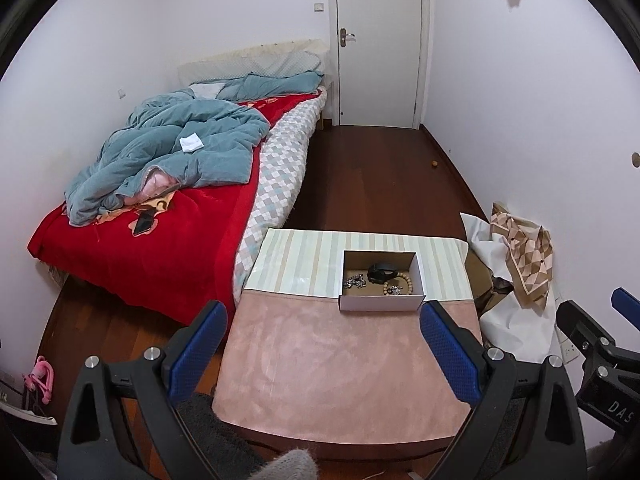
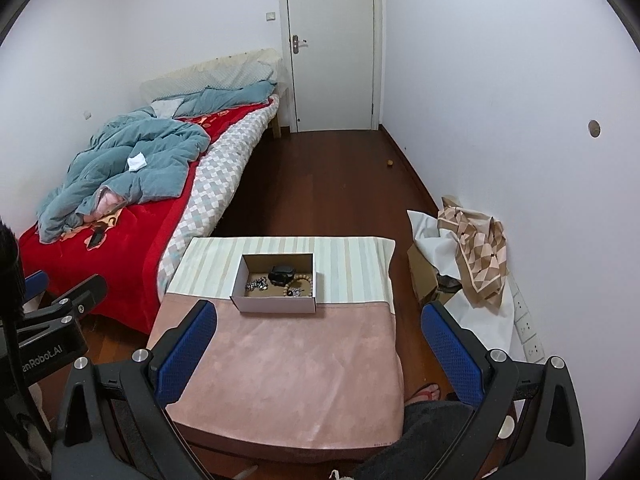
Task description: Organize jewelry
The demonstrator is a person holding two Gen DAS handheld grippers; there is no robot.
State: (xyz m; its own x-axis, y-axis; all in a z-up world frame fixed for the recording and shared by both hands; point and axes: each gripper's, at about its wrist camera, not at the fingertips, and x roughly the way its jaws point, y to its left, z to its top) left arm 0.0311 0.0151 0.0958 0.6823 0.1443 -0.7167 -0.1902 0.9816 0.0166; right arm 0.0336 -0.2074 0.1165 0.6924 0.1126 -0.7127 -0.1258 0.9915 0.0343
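Observation:
A small white cardboard box point(image 1: 380, 303) stands on the far half of a low table point(image 1: 340, 364). Inside it lie a black watch point(image 1: 380, 272), a silver chain point(image 1: 355, 281), a wooden bead bracelet point(image 1: 404, 282) and a small silver piece point(image 1: 395, 290). The box also shows in the right wrist view point(image 2: 276, 304), with the watch point(image 2: 281, 273) and chain point(image 2: 256, 284). My left gripper point(image 1: 322, 320) is open and empty, held back over the table's near part. My right gripper point(image 2: 318, 320) is open and empty, also short of the box.
The table carries a pink cloth point(image 2: 288, 372) and a striped cloth point(image 2: 352, 268). A bed point(image 1: 132, 240) with a red blanket stands left. Bags and a patterned cloth point(image 1: 524, 256) lie against the right wall. Wooden floor runs to a closed door point(image 1: 378, 40).

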